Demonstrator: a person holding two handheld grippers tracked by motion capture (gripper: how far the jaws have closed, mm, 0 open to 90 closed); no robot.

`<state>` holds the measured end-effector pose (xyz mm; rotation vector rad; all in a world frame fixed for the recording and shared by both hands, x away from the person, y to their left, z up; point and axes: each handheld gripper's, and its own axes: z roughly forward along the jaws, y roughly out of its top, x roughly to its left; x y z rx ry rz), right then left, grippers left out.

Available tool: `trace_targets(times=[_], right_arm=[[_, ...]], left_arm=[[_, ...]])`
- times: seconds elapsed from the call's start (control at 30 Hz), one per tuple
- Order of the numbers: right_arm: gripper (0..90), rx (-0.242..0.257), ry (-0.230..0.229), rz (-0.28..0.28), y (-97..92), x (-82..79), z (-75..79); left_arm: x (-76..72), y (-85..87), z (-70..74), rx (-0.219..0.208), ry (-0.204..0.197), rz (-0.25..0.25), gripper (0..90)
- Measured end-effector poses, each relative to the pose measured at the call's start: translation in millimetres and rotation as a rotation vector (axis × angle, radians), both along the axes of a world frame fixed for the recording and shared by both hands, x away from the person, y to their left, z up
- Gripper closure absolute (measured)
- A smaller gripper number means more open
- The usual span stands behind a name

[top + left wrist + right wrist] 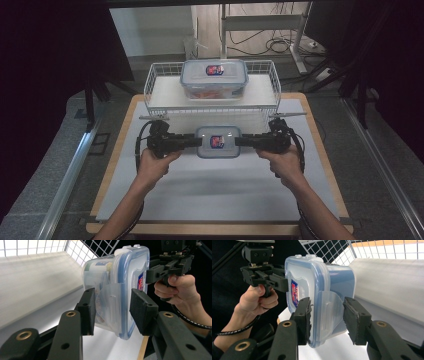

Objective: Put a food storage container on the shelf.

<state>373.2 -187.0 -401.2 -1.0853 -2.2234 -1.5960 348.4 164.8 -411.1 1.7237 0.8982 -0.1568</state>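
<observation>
A clear plastic container [217, 141] with a blue-rimmed lid and a red and blue label hangs above the white table top, held from both ends. My left gripper [199, 142] is shut on its left end and my right gripper [237, 141] on its right end. In the left gripper view the container [117, 290] stands on edge between my left gripper's [112, 312] pads, which clamp its lid and its base around the side latch. The right gripper view has the same grip: my right gripper [327, 317] pinches the container [322, 285] at the other latch.
A white wire basket shelf [150, 85] stands at the back of the table, with a second, larger lidded container [214, 77] on it. A white mat [200, 195] covers the wooden table toward the person. Dark stands and cables lie beyond the table.
</observation>
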Motion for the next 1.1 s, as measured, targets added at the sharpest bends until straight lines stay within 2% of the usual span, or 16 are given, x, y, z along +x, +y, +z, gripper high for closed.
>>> trace_targets(times=[0.6,1.1], right_arm=[[58.0,0.01,-0.033,0.002,10.6,22.8,46.7],[57.9,0.028,-0.045,-0.012,16.4,45.1,80.8]], left_arm=[[19.7,10.3,45.4,-0.022,-0.027,0.024,57.2],[42.2,16.2,83.1,-0.035,-0.03,0.045,57.2]])
